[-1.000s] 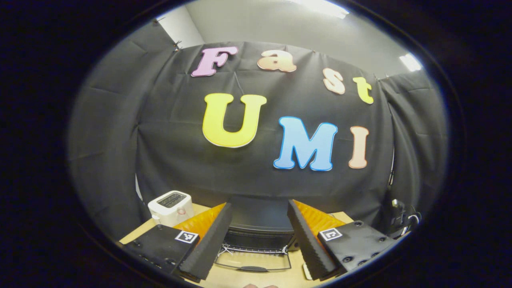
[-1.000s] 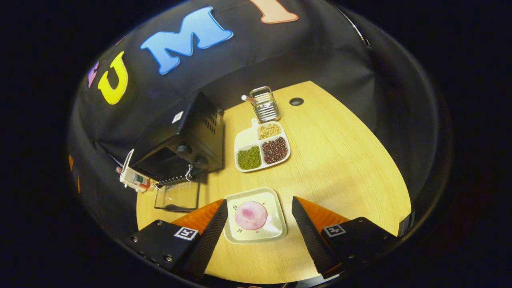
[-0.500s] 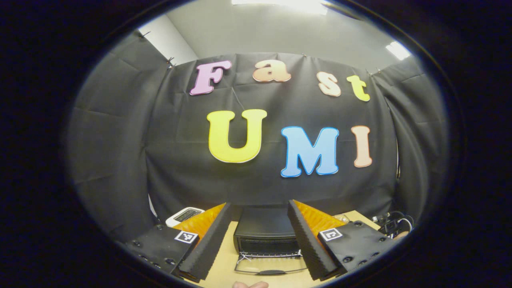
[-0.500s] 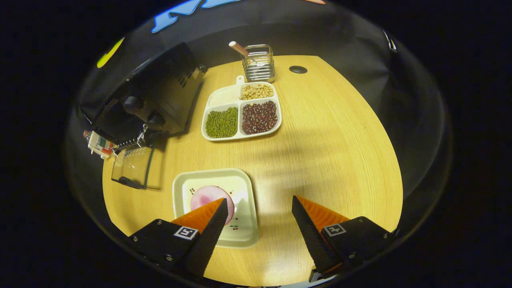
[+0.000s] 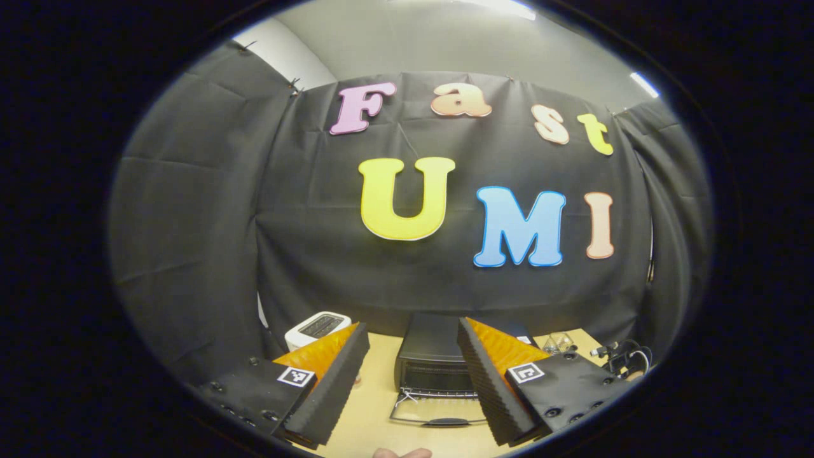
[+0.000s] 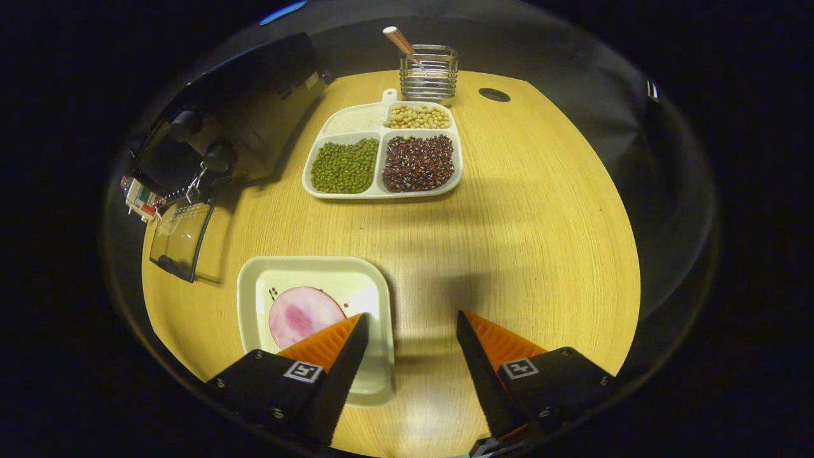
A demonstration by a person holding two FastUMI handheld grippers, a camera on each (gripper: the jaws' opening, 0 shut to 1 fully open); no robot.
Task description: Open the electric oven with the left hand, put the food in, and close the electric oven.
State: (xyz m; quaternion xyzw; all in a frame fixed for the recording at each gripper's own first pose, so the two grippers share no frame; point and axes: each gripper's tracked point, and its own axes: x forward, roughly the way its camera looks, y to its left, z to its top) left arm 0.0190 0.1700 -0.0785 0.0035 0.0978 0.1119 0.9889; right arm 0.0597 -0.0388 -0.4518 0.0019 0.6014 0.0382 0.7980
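While the electric oven (image 6: 235,121) stands at the back left of the wooden table (image 6: 540,222) with its glass door (image 6: 180,238) dropped flat onto the tabletop in front of it, the right gripper (image 6: 410,324) hangs low over the near part of the table, jaws spread wide and gripping nothing. Its left finger (image 6: 337,369) overlaps the right edge of a square cream plate (image 6: 254,286), and its other finger is over bare wood beside the plate; whether the finger touches the rim cannot be told. On that plate lies the food, a round pink slice (image 6: 304,315), just left of the finger. Behind the plate, and right of the oven, sits a white divided tray (image 6: 381,149) with green beans (image 6: 343,166), dark red beans (image 6: 418,163), pale yellow beans (image 6: 418,117) and a whitish fill in its four compartments. A wire holder (image 6: 428,71) with a striped stick leaning out of it stands just behind the tray. In the left gripper view, the left gripper (image 5: 412,336) is held up and back from the oven (image 5: 435,356), fingers apart and empty, framing the open door (image 5: 439,412). A white toaster (image 5: 316,327) sits left of the oven, and cables (image 5: 620,357) lie to its right.
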